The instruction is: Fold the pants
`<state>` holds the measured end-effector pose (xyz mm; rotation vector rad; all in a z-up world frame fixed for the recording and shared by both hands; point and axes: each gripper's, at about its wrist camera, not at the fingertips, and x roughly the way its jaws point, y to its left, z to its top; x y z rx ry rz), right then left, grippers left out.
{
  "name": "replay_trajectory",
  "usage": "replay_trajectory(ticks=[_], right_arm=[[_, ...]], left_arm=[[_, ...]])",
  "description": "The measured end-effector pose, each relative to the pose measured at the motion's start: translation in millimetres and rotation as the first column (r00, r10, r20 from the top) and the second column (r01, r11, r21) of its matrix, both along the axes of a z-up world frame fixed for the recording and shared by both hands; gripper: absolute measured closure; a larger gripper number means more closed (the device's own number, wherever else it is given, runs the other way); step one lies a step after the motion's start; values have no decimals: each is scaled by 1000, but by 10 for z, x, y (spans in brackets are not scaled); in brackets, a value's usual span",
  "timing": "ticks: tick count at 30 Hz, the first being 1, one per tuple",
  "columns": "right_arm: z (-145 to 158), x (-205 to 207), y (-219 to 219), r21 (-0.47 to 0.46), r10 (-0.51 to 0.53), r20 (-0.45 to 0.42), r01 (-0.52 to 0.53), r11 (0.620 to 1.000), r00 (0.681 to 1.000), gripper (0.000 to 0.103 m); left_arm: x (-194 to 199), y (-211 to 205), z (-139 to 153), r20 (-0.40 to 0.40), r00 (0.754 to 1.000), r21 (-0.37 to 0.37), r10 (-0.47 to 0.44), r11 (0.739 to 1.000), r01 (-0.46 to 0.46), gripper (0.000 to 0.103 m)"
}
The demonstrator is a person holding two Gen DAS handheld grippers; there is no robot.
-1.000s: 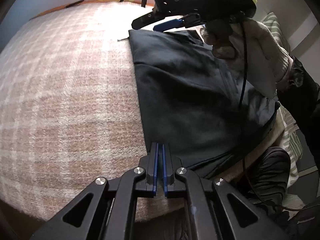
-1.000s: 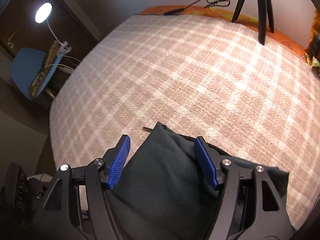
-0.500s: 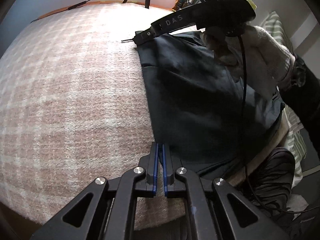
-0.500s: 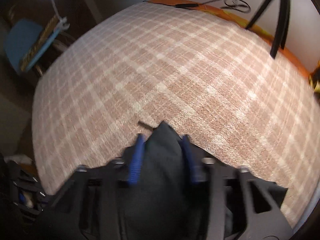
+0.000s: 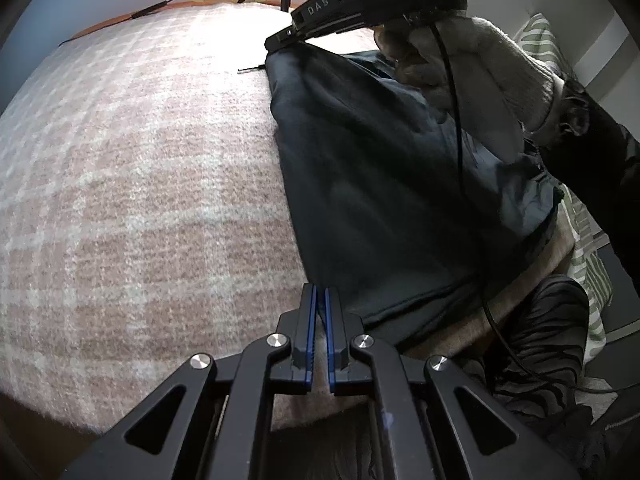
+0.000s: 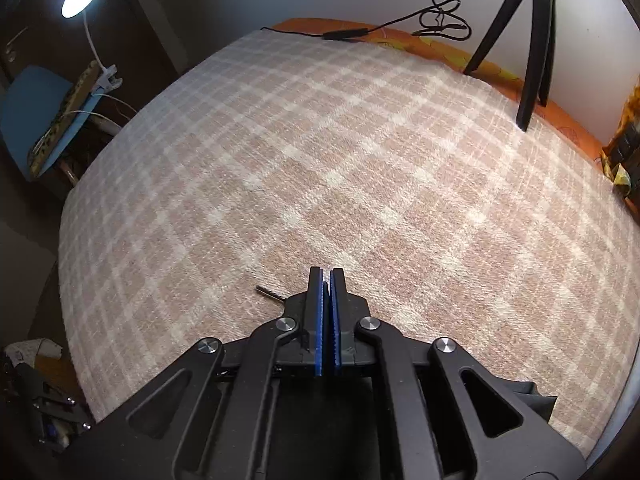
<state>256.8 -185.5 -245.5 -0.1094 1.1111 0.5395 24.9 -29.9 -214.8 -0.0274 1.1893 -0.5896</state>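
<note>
Lying near the blanket's right edge, the dark pants are pinched at both corners: left gripper closed on the near one, right gripper just clamped on the far one.

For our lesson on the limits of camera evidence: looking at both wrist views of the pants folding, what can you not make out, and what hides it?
- Left wrist view: the pants' right part, hidden behind the gloved hand and sleeve.
- Left wrist view: the right gripper's pads, hidden by its own body.
- Right wrist view: nearly all the pants; the gripper's body covers them, only a corner shows.
- Left wrist view: whether the left gripper pinches the hem; too thin to tell.
</note>
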Motion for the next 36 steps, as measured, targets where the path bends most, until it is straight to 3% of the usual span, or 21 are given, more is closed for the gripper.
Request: replay_trajectory(ticks=[7,8,9,11,14,20,27,36], right_arm=[[280,-168,-261,63,-47,-38,50,997,998,93],[322,-246,-273,76,-44,-58,49,996,997,77],[361,-346,-273,93,-43,-92,51,994,995,49],[392,-476,-249,92,-56,-120,67,994,991,31],[338,-641,-116,89,-70,-202,90,992,977,31],[-32,-744,78,-21,-200,-337,205,979,920,31],[-210,-752,380,-133,-284,-345,253,958,895,31],[-279,-873,927,-320,-280,-243,196,927,929,34]], left_arm=[[-55,56,-37,-20,999,-8,-33,999,33,101],[-57,53,-39,-21,999,-12,-30,999,29,101],[-58,61,-40,-20,999,-17,-26,1000,25,101],[-64,86,-27,-20,1000,-26,-17,1000,16,101],[-51,157,-29,-34,999,-53,10,999,-12,101],[-51,280,25,-23,999,-69,30,997,-31,101],[64,359,30,-38,998,-129,58,990,-62,101],[98,573,-11,-46,996,-199,72,977,-80,101]])
